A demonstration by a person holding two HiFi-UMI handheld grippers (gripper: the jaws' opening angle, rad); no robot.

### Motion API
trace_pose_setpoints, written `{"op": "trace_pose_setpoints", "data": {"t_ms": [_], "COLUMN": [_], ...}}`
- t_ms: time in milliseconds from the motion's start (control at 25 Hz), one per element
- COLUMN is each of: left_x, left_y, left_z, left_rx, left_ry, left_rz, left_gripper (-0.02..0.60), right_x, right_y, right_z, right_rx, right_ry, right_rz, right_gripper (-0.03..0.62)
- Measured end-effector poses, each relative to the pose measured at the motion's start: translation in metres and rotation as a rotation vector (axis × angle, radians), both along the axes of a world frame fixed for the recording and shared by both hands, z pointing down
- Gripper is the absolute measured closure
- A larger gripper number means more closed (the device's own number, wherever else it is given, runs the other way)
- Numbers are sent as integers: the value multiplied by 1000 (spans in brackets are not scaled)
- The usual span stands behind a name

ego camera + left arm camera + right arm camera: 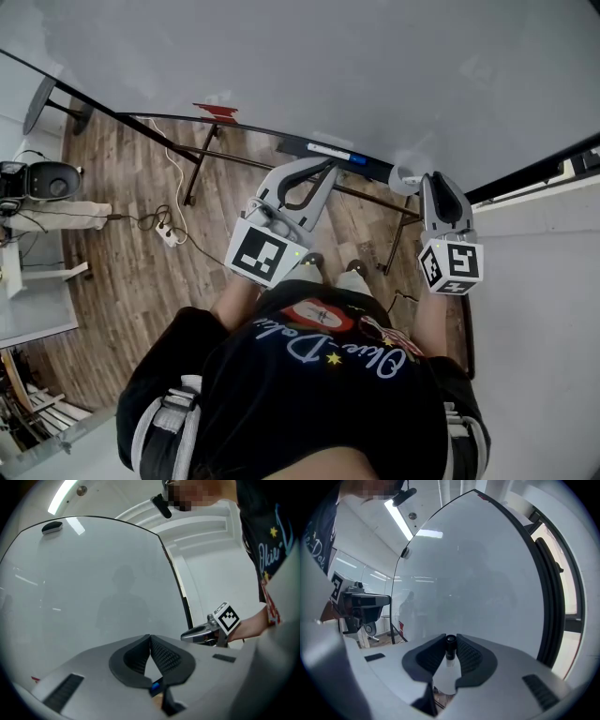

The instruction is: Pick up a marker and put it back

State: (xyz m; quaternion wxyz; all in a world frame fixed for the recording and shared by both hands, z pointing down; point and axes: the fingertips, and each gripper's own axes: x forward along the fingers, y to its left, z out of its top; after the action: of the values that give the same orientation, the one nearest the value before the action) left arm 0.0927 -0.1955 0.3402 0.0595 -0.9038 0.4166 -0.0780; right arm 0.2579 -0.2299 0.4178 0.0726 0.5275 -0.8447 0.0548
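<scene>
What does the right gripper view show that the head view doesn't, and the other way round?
Only the right gripper view: a marker clamped in the jaws of the right gripper. Only the head view: the wooden floor, a power strip and the person's black shirt. Both: the whiteboard and the left gripper.

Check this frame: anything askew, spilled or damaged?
Nothing stands out. The right tongs grip a marker with its cap pointing forward. The left tongs are shut with nothing between them. The whiteboard looks clean and undamaged.
</scene>
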Motion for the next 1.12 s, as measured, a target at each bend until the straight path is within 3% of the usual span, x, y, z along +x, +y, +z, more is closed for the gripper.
{"op": "trace_pose_setpoints", "data": {"t_ms": [400, 640, 1120], "left_x": [8, 12, 12], "left_y": [-2, -4, -7], "left_z": [4, 5, 0], "left_rx": [-10, -7, 5], "left_ry": [-4, -7, 8], "left_rz": [22, 32, 41], "left_gripper": [578, 578, 578], "right_x": [1, -5, -4], "right_y": [9, 13, 14], "right_z": [1, 18, 18], "right_rx": [5, -44, -38], "right_ry": [-36, 1, 25], "right_rz": [14, -4, 14], "right_gripper": [526, 525, 520]}}
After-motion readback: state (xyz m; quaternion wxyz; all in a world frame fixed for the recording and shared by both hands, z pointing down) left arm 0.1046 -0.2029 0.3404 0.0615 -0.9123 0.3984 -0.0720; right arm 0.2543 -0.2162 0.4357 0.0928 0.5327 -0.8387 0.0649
